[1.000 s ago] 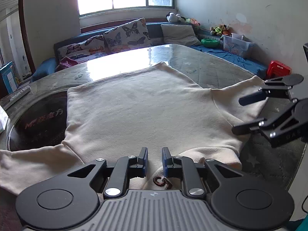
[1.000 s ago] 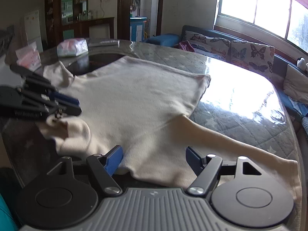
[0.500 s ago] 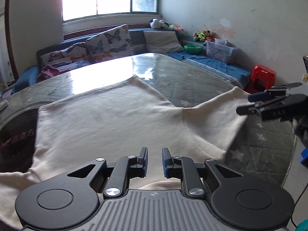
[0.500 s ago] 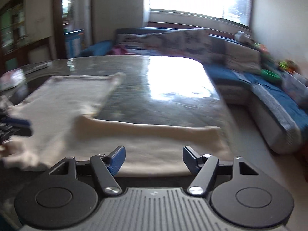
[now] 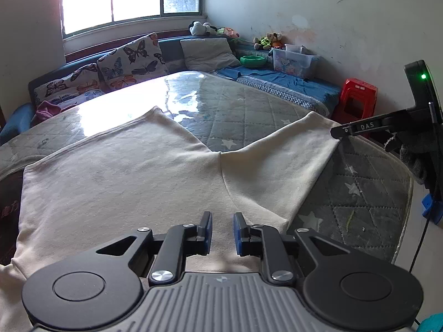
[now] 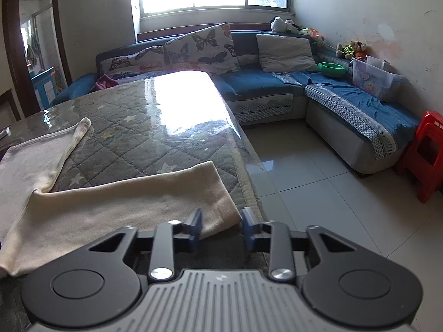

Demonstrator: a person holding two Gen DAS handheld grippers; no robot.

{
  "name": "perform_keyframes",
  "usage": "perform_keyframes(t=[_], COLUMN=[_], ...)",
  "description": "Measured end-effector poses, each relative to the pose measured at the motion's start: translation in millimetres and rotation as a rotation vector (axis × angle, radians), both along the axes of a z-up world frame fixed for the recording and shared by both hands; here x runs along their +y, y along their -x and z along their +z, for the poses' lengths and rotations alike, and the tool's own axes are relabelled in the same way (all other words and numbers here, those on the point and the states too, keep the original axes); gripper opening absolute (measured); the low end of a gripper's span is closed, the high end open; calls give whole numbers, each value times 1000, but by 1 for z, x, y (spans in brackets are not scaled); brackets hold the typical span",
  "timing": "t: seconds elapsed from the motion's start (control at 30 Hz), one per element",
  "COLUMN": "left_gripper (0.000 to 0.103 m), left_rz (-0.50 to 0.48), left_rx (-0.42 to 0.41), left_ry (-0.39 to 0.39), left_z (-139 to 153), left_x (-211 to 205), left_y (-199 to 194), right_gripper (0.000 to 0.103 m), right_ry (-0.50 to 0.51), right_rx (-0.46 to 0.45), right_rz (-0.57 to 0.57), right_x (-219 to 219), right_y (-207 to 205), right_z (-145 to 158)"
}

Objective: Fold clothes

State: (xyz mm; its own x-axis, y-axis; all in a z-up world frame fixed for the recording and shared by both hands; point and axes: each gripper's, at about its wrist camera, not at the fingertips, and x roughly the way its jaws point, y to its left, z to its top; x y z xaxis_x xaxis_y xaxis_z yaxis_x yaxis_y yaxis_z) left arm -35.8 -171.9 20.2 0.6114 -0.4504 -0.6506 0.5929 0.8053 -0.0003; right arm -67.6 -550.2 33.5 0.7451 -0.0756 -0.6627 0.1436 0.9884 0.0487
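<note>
Sweater flat; right tool has narrowed, half-open, around sleeve cuff; left tool slightly open, empty.

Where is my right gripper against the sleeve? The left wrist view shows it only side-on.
Observer: In the right wrist view the right gripper is open, with the corner of the sleeve cuff in the gap.
Operator: Is that corner lifted?
Observer: No, it lies flat on the table, close to the table's edge.
Operator: What is past that edge?
Observer: Floor tiles, with nothing on them near the table.
</note>
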Motion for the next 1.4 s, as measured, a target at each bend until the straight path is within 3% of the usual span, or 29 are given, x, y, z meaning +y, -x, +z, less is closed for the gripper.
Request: perform_keyframes(t=[0.07,0.13,0.4,0.63,0.83,0.97,1.2,1.4], left_gripper=[18,18,21,22,27,34,35,36], left_rz=[-2,-9,-30,-19,-6,38,174,280], left_rx=[1,0,-9,-13,-18,-36,-54,-59], left_ry=[-4,-7,-18,1,20,39,80,109], left_z=[-1,0,-1,1,5,11,20,20], left_x=[-2,-3,-6,-1,4,20,72,112], left_y=[0,0,2,2,2,1,3,12], right_gripper=[12,9,9,9,9,9,9,8], right_ry=[3,5,61,58,61,83,86,73], right_rx=[-3,-10,-116,-91,-151,-207,-282,-289], right_rz=[5,9,30,43,90,179,395,599], right_x=[3,5,8,12,21,42,108,184], right_y=[-3,-5,-9,-14,-6,0,-5,-19], right_z=[1,3,35,28,60,90,137,146])
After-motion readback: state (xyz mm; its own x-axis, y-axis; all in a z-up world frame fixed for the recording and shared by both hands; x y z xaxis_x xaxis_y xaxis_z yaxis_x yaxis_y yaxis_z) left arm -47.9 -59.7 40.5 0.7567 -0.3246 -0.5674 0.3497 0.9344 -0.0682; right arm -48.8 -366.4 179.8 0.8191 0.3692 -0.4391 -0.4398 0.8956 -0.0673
